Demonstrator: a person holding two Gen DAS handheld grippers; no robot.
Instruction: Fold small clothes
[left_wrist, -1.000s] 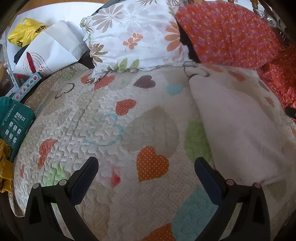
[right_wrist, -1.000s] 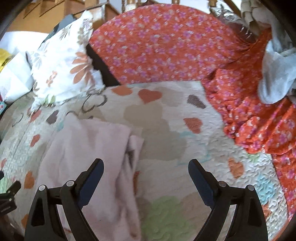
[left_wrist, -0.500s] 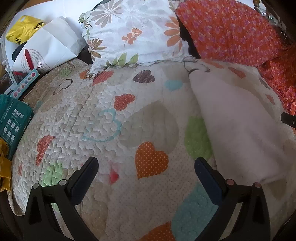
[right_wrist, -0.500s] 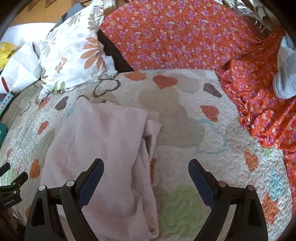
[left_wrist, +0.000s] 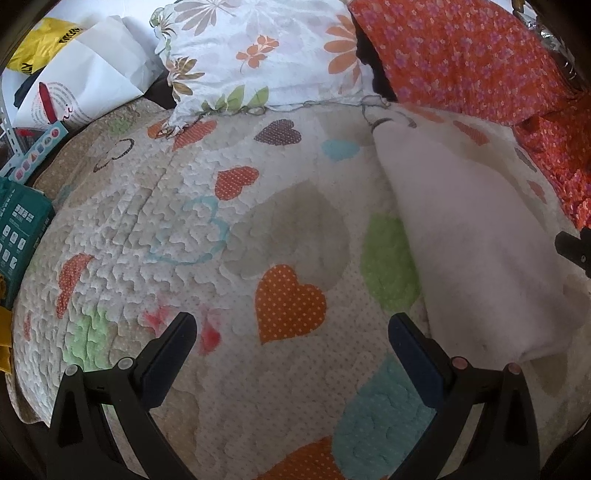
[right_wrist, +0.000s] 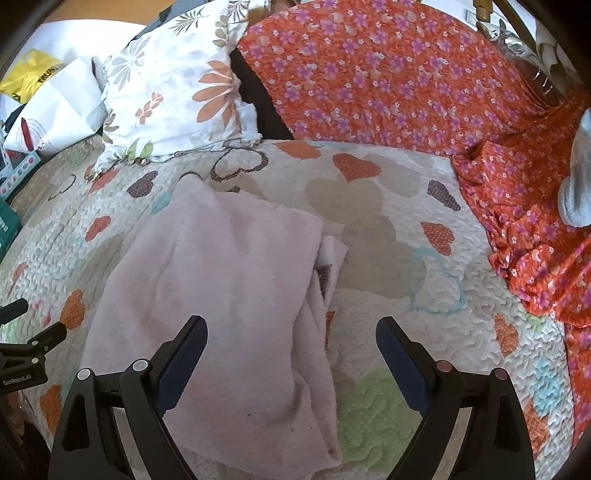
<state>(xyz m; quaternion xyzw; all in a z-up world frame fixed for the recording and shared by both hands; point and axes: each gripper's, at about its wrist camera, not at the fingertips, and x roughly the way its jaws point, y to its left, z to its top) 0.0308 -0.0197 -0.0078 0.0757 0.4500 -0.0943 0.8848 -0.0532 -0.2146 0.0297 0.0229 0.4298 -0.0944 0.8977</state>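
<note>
A pale pink garment lies flat on the heart-patterned quilt, with a folded layer along its right edge. It also shows in the left wrist view, to the right. My right gripper is open and empty, hovering over the garment's near right part. My left gripper is open and empty over the bare quilt, left of the garment. The right gripper's tip shows at the left wrist view's right edge.
A floral white pillow and an orange flowered cushion stand at the back. Orange flowered cloth lies at the right. White bags, a yellow bag and a green box sit at the left edge.
The right gripper has moved left and nearer, so the garment now sits more centred under it. The left gripper has shifted slightly. Both stay open.
</note>
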